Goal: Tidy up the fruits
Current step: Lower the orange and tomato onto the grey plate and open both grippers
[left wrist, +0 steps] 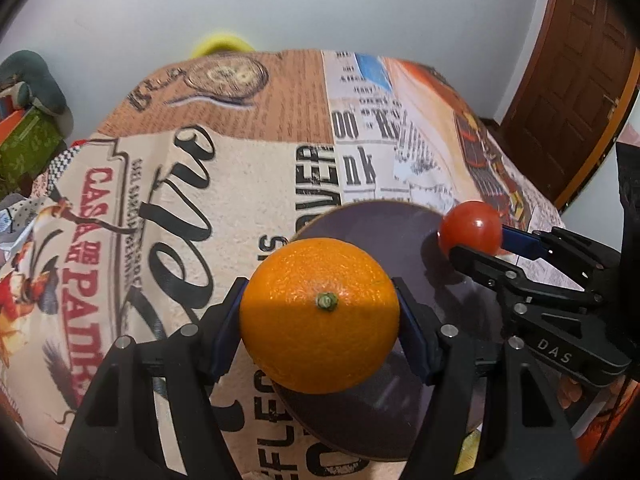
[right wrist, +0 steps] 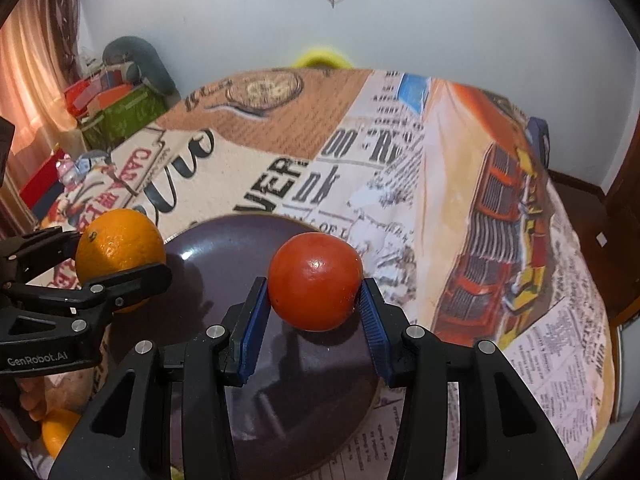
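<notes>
While the left hand-held gripper (left wrist: pixel 320 316) is clamped on an orange (left wrist: pixel 320 316), its blue pads pressing the fruit's two sides and the green stem end facing the camera, the right hand-held gripper (right wrist: pixel 316 296) is clamped on a red tomato (right wrist: pixel 315 281) in the same way. Both fruits hang over a dark purple plate (right wrist: pixel 224 248) that lies on the tabletop (right wrist: pixel 400 152), which is covered with a cloth printed with newspaper text, a pocket watch and an orange truck. Seen from the right wrist, the orange sits above the plate's left rim and the tomato nearer its middle. Another orange-yellow fruit (right wrist: pixel 58 432) shows at the lower left edge, partly hidden.
</notes>
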